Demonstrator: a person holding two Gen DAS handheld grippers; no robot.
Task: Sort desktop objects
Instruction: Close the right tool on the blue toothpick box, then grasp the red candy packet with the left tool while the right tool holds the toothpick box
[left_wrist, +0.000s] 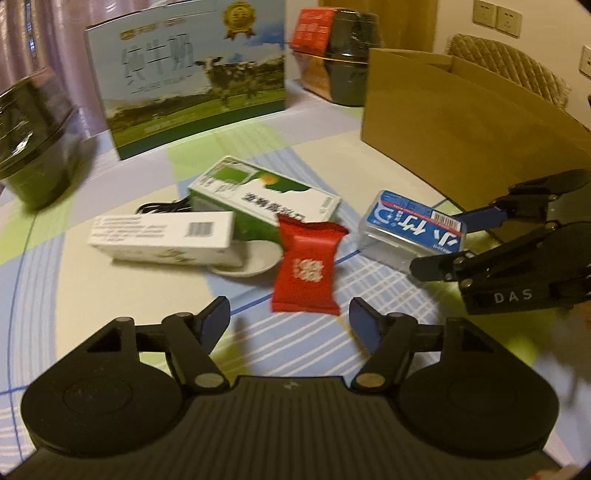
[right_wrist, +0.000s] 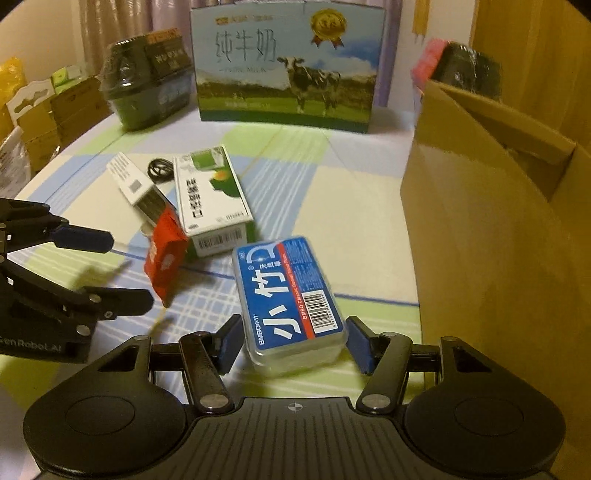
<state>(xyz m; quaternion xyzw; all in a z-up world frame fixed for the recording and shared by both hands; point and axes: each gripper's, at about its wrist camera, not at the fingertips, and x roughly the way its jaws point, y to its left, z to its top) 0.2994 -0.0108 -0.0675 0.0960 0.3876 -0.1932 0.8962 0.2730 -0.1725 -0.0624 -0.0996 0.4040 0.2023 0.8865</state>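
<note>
I'm keeping my right gripper (right_wrist: 291, 341) spread wide, its blue fingers flanking the clear blue-labelled box (right_wrist: 288, 299) without touching. I'm holding my left gripper (left_wrist: 290, 321) released too, facing the red packet (left_wrist: 306, 267).

The floss case (right_wrist: 290, 295) lies between the right gripper's (right_wrist: 291, 341) spread fingers, the cardboard box (right_wrist: 480, 236) standing to its right. Left of the case lie the candy packet (right_wrist: 166, 254), green carton (right_wrist: 210, 195) and white box (right_wrist: 138, 188); the milk case (right_wrist: 288, 66) stands behind them.
</note>
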